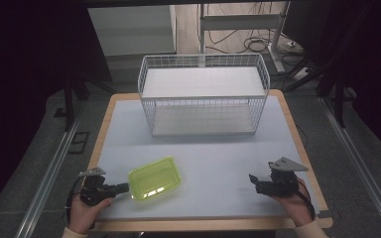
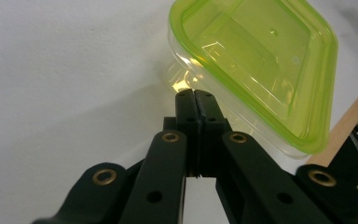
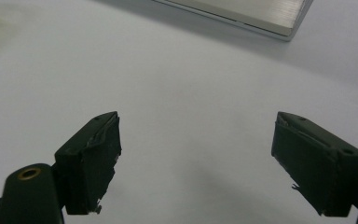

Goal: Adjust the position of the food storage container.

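A lime-green see-through plastic container point(image 1: 155, 177) lies on the pale table point(image 1: 218, 153) at the front left, its hollow facing up. My left gripper point(image 1: 125, 187) is held low at the container's near-left corner. In the left gripper view its jaws are pressed together with nothing between them, and the left gripper point(image 2: 195, 93) tip sits right against the container point(image 2: 251, 56) wall, under the rim. My right gripper point(image 1: 254, 183) rests at the front right in a hand. Seen from the right gripper view, the right gripper point(image 3: 196, 126) stands wide open over bare table.
A white wire basket point(image 1: 203, 94) with a shelf stands at the back middle of the table, and its base edge point(image 3: 242, 14) shows far ahead of the right jaws. Wooden table edges point(image 1: 305, 163) frame the surface. Cables lie on the floor behind.
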The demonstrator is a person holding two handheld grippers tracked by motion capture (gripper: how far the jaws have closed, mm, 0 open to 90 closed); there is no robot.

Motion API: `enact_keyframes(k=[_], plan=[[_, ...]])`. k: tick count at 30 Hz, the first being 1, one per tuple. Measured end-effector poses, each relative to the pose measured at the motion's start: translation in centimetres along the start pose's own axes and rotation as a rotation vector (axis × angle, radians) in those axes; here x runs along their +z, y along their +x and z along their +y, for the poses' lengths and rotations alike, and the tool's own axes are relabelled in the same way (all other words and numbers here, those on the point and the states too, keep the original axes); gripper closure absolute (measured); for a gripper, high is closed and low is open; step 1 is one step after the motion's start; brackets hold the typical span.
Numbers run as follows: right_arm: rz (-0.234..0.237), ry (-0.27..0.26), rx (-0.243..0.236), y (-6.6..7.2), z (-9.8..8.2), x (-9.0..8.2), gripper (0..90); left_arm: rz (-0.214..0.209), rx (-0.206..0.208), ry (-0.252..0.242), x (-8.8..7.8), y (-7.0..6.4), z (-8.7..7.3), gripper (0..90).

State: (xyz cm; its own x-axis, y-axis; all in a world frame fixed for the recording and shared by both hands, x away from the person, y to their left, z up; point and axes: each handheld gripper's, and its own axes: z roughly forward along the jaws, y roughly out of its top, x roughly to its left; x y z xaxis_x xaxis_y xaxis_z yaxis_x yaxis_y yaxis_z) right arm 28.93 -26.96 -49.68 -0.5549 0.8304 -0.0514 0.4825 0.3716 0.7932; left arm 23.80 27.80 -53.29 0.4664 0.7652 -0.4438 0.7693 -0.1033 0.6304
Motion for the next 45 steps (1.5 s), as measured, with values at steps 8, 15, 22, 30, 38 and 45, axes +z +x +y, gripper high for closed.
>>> enact_keyframes(k=[8, 15, 22, 30, 38, 45], plan=[[0.002, 0.004, 0.0, 0.0, 0.0, 0.1, 15.8, -0.013, -0.001, 0.013, 0.8, -0.1, 0.2, 89.8], [0.003, 0.005, -0.001, 0.1, 0.0, 0.2, 15.9, -0.022, 0.015, 0.023, 1.7, -0.4, 0.9, 89.8], [0.004, 0.008, 0.002, 0.1, 0.0, 0.2, 15.9, -0.025, 0.024, 0.03, 2.5, -0.5, 1.9, 89.8], [0.005, 0.006, 0.006, 0.1, 0.1, 0.2, 15.9, -0.031, 0.04, 0.049, 3.5, -0.9, 2.5, 89.8], [0.005, 0.006, 0.009, 0.1, 0.1, 0.1, 15.9, -0.047, 0.055, 0.063, 4.7, -1.9, 3.5, 89.8], [0.007, 0.004, 0.009, 0.1, 0.1, 0.0, 15.9, -0.067, 0.087, 0.08, 6.6, -3.4, 4.8, 89.8]])
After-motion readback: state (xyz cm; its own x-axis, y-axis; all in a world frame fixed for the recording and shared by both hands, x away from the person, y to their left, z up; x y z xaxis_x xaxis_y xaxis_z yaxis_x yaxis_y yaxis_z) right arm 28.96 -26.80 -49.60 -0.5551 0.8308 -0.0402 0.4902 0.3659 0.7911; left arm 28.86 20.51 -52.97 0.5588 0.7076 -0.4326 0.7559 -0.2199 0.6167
